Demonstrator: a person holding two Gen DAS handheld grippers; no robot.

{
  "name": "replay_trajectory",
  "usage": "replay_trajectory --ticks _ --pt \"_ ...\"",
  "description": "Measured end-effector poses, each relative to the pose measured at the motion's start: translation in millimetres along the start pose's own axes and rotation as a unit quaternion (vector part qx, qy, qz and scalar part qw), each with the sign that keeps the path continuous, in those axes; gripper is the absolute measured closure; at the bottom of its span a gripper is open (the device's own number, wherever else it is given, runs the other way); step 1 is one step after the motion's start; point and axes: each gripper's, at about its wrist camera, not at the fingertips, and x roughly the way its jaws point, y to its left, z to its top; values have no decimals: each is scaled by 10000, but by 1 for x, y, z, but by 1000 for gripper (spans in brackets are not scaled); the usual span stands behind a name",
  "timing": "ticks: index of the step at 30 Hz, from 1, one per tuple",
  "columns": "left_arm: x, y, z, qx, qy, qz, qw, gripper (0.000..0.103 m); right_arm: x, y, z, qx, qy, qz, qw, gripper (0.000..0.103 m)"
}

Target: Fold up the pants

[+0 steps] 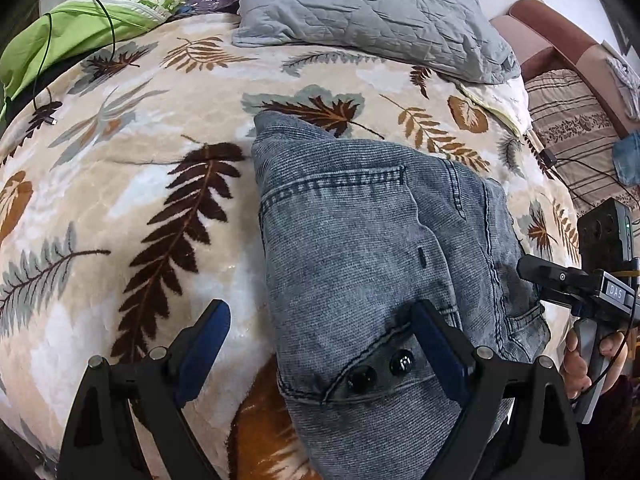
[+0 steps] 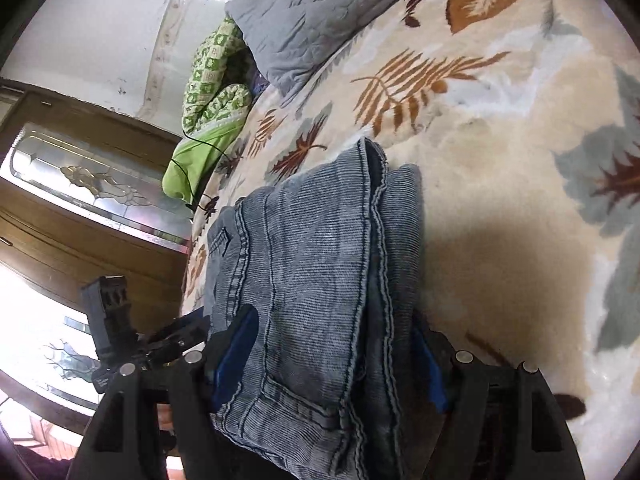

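Note:
The blue-grey jeans (image 1: 360, 240) lie folded into a compact stack on the leaf-print blanket (image 1: 132, 184). My left gripper (image 1: 320, 344) is open just above the near left corner of the stack, by the waistband buttons; its right finger (image 1: 436, 344) is over the denim, its left finger over the blanket. In the right wrist view the jeans (image 2: 312, 280) run between the open jaws of my right gripper (image 2: 332, 356), with the stack's folded layers between the blue pads. The right gripper also shows in the left wrist view (image 1: 560, 280) at the stack's right edge.
A grey quilted pillow (image 1: 368, 12) lies at the head of the bed. A green patterned cloth (image 1: 100, 12) with a black cable over it sits at the far left. A striped cushion (image 1: 576, 128) and brown headboard are to the right. A wooden cabinet (image 2: 80, 200) stands beside the bed.

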Motion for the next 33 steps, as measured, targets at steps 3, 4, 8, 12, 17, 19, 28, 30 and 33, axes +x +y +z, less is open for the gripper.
replay_trajectory --ticks 3,4,8,12,17,19,28,30,33 --pt "2 -2 1 49 -26 67 10000 11 4 4 1 -78 45 -42 10000 28" --pt "2 -3 2 76 -36 91 9999 11 5 5 2 -92 59 -42 9999 28" --pt "1 -7 2 204 -104 232 9995 11 11 9 3 -128 79 -41 9999 28" --pt "1 -13 3 379 -179 431 9982 11 15 11 2 -204 97 -114 9997 28" --pt "1 -19 3 559 -275 688 9957 7 22 16 0 -444 184 -304 9984 28" --pt "1 -20 3 600 -302 760 9948 6 22 15 -1 -482 184 -283 9983 28" --pt "6 -22 0 646 -385 964 9925 0 20 11 -2 -529 216 -177 9982 28" --pt "8 -19 -1 602 -384 934 9931 0 20 10 -1 -509 236 -181 9983 30" --pt "12 -17 -2 536 -384 862 9941 0 17 8 -3 -500 211 -202 9983 35"
